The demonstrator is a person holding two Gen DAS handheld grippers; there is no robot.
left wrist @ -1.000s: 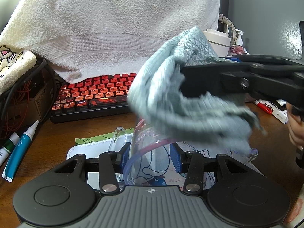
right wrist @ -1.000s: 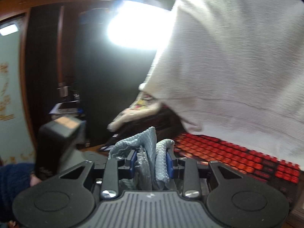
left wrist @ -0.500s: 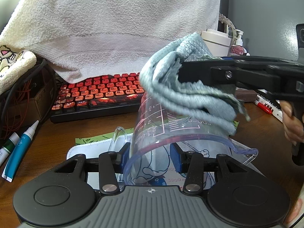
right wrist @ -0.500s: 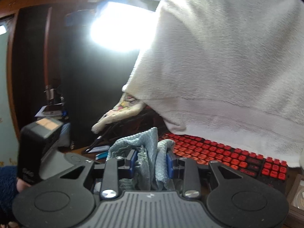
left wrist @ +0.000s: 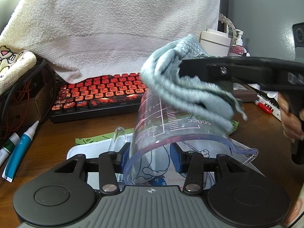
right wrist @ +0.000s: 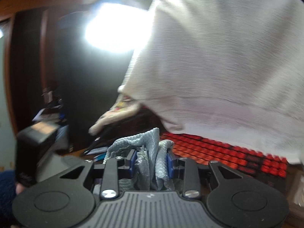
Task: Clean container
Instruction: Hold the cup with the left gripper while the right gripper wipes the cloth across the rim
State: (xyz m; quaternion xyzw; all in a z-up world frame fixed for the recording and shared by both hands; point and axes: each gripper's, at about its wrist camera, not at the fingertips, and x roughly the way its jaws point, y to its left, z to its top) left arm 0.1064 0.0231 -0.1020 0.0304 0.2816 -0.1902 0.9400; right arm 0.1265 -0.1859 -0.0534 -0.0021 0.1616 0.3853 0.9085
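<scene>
Here we have the clear measuring container (left wrist: 171,133) tipped on its side above the brown surface (left wrist: 57,136), its rim clamped between the blue pads of our left hand-held gripper (left wrist: 150,157), jaws partly closed on the wall. Our right hand-held gripper (right wrist: 151,163) is pinched shut on a bunched grey-blue cloth (left wrist: 186,89), which hangs just over the container's side, at or very near the plastic; we cannot tell whether it touches. We judge that we are in the wiping step, working the outside wall near the printed scale. Next we need to press the cloth down onto the container and drag it along the curve, keeping the left grip firm so the slick plastic does not twist free. The red keyboard (left wrist: 100,93) sits behind.
</scene>
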